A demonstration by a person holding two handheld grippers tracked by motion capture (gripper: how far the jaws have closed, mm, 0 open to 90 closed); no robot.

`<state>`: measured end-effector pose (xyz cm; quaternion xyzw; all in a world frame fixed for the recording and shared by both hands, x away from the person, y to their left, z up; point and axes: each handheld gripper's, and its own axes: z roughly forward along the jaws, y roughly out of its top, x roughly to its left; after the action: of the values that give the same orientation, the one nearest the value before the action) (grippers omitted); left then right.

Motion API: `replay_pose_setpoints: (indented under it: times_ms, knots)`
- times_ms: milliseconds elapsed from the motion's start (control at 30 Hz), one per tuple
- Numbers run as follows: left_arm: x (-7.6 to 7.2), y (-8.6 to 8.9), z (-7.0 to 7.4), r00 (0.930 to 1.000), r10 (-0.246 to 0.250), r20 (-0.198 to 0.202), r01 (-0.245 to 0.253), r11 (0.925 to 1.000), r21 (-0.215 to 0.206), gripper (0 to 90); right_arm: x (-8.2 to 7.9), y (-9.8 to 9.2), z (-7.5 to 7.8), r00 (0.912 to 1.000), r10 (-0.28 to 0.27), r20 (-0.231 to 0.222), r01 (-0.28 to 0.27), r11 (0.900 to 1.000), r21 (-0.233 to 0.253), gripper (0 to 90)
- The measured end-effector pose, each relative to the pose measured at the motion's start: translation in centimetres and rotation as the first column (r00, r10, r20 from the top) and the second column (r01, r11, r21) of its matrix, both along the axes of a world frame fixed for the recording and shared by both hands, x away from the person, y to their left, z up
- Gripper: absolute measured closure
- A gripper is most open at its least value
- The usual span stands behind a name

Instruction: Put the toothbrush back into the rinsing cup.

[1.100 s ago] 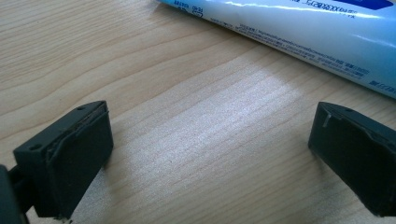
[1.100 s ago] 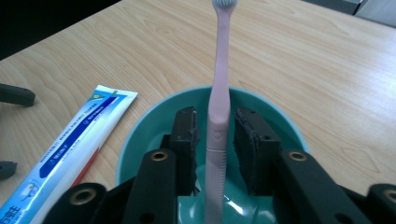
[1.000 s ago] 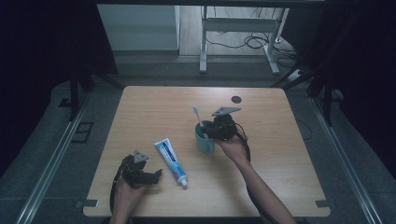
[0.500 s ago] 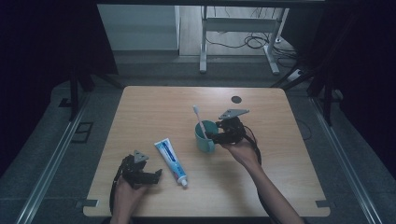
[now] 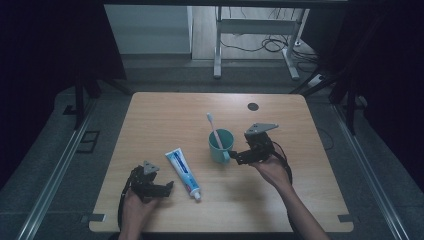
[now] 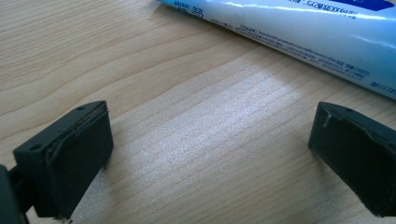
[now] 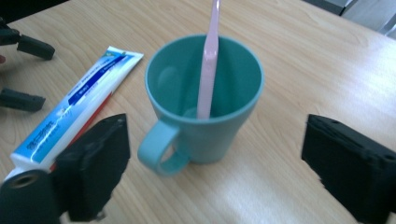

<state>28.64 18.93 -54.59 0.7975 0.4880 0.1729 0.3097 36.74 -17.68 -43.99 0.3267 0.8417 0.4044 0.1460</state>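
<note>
1. Left gripper point(image 5: 167, 187): you hold it low at the near left of the table point(image 5: 165, 110), jaws spread wide with only bare wood between them. It rests just short of the toothpaste tube, and my judgement is that you have it parked there ready to take the tube next.

2. Toothpaste tube point(image 5: 182, 172): it lies flat on the table, cap end toward you and flat tail end pointing away toward the cup. In the left gripper view its blue and white side point(image 6: 299, 32) runs across the top, just beyond the open jaws and not touched by them.

3. Right gripper point(image 5: 235, 159): your jaws stand wide apart and grip nothing. It sits just beside the cup's handle side, close but apart. The right gripper view looks down between the 2 jaws onto the cup, which suggests you are lined up on it.

4. Cup point(image 5: 221, 145): teal, upright near the table's middle, handle point(image 7: 161, 151) turned toward you. Contents: 1 pink toothbrush point(image 7: 208, 65), handle down on the bottom, leaning on the far rim, head point(image 5: 210, 118) up and away from you. Nothing else is visible inside.
</note>
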Motion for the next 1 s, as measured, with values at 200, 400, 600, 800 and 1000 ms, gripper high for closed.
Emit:
replay_pose_setpoints:
  times_ms: [200,400,600,800,1000]
  knots:
    - [0.0,0.0,0.0,1.0,0.002,-0.001,-0.002,1.0,-0.002,0.0,-0.8,-1.1,-0.6,0.9997,-0.002,-0.022,0.002,1.0,-0.012,1.9]
    - [0.0,0.0,0.0,1.0,-0.004,-0.001,0.004,1.0,0.003,0.0,-1.5,-2.1,-1.4,0.9995,-0.002,-0.032,0.001,1.0,-0.02,0.2]
    - [0.0,0.0,0.0,1.0,0.001,-0.003,-0.001,1.0,0.0,0.0,-2.4,-3.5,-2.5,0.9995,-0.014,-0.027,0.013,0.999,-0.051,0.0]
    - [0.0,-0.1,0.0,1.0,0.003,-0.004,-0.003,1.0,-0.002,0.0,-3.3,-5.0,-3.6,0.9984,-0.045,-0.032,0.043,0.996,-0.073,0.0]
    - [0.0,-0.1,0.0,1.0,0.003,-0.004,-0.003,1.0,-0.003,0.0,-4.0,-6.3,-4.7,0.9966,-0.074,-0.036,0.07,0.993,-0.096,0.0]
